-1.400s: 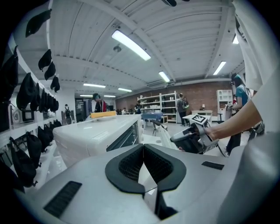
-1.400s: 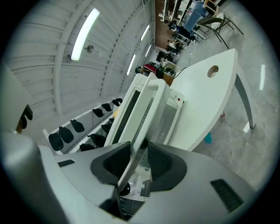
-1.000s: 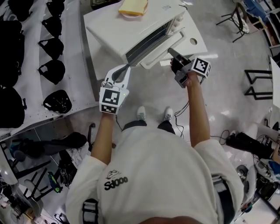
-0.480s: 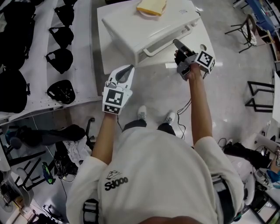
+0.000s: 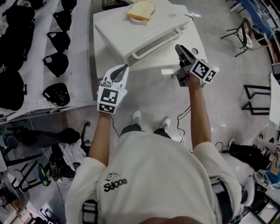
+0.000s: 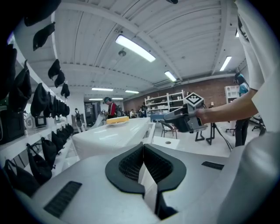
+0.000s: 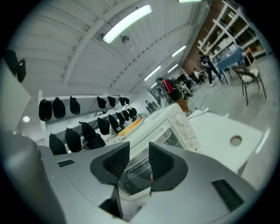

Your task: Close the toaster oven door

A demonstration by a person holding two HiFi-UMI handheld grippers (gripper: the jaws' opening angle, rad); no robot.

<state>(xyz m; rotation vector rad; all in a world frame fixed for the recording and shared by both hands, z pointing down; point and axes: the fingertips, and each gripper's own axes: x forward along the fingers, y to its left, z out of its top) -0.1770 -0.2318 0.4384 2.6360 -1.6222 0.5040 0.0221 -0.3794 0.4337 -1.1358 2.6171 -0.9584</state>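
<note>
The white toaster oven (image 5: 131, 30) stands on a white table (image 5: 194, 37), its door up against the front and the long handle (image 5: 146, 48) facing me. My right gripper (image 5: 179, 47) is just right of the handle's end, off the oven. Its jaws have just been opening and stand apart with nothing between them (image 7: 139, 151); the glass door (image 7: 146, 164) shows past them. My left gripper (image 5: 124, 67) hovers below the oven's left front with its pads (image 6: 142, 151) together, holding nothing. The left gripper view also shows the oven (image 6: 113, 140) and the right gripper (image 6: 177, 119).
A slice of bread (image 5: 141, 9) on a plate lies on top of the oven. White racks of black caps (image 5: 52, 65) run along the left. Chairs and black stands (image 5: 258, 87) are on the floor at the right, with a cable (image 5: 181, 116) near my feet.
The oven door has swung from partly open up to closed. My right gripper rose with it, rolled, and came off the handle. The left gripper stayed nearly still.
</note>
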